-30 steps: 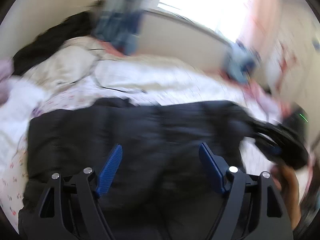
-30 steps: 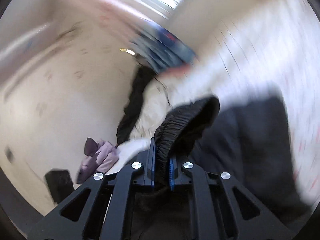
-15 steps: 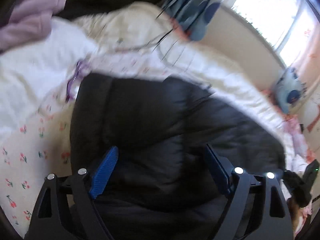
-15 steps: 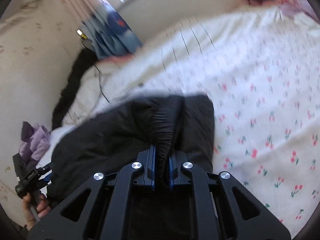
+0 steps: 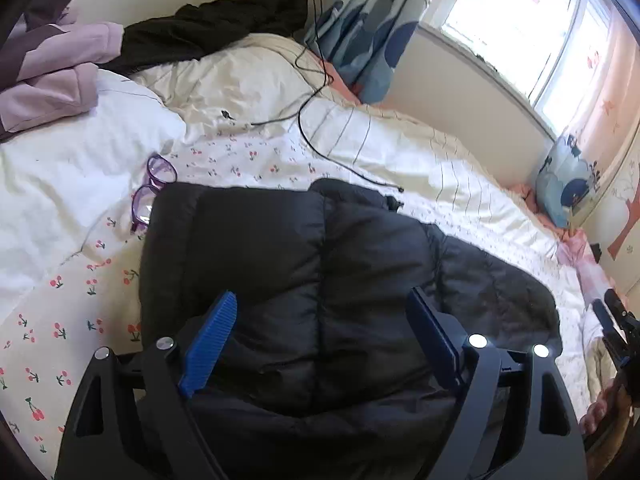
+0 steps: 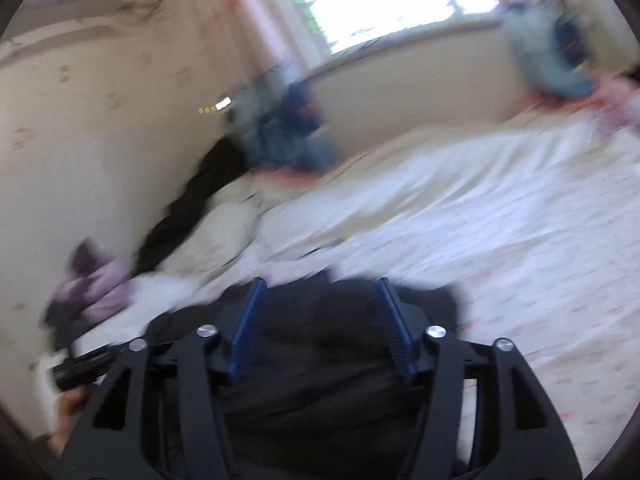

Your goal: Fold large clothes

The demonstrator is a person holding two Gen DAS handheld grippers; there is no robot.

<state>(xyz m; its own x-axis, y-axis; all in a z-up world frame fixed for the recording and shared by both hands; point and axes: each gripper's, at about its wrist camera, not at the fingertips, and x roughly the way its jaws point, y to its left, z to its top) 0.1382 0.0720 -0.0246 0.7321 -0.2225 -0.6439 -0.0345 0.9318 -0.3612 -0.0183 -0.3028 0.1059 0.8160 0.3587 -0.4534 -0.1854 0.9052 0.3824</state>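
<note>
- Black puffer jacket (image 5: 320, 280): lies on the bed, filling the centre and lower half of the left wrist frame; quilted panels visible, a vertical seam down the middle, one portion trailing toward the right edge of the frame
- Same jacket in the right wrist frame (image 6: 320, 360): dark mass at lower centre, heavily blurred, fold lines not legible
- Left gripper (image 5: 324, 340): bottom centre of its frame, blue pads spread wide apart over the jacket, nothing between them; whether the pads touch the fabric cannot be told
- Right gripper (image 6: 320, 320): bottom centre of its frame, fingers spread apart, no cloth pinched between them; jacket shows behind and below the fingers
- The right gripper also shows at the far right edge of the left wrist frame, with part of a hand below it
- Bedsheet (image 5: 60, 320): white with small cherry print, under and around the jacket, lower left of frame
- Purple glasses (image 5: 150, 192): on the sheet at centre left, just beside the jacket's upper left corner, apparently touching its edge
- Black cable (image 5: 316, 96): runs from the upper centre down across the cream quilt (image 5: 248, 80), its end lying near the jacket's top edge
- Lilac garment (image 5: 56, 72): heaped at upper left
- Second black garment (image 5: 216, 24): along the top of the frame, well apart from the jacket
- Blue patterned curtain (image 5: 360, 40): upper centre, beside the bright window (image 5: 520, 28) at upper right
</note>
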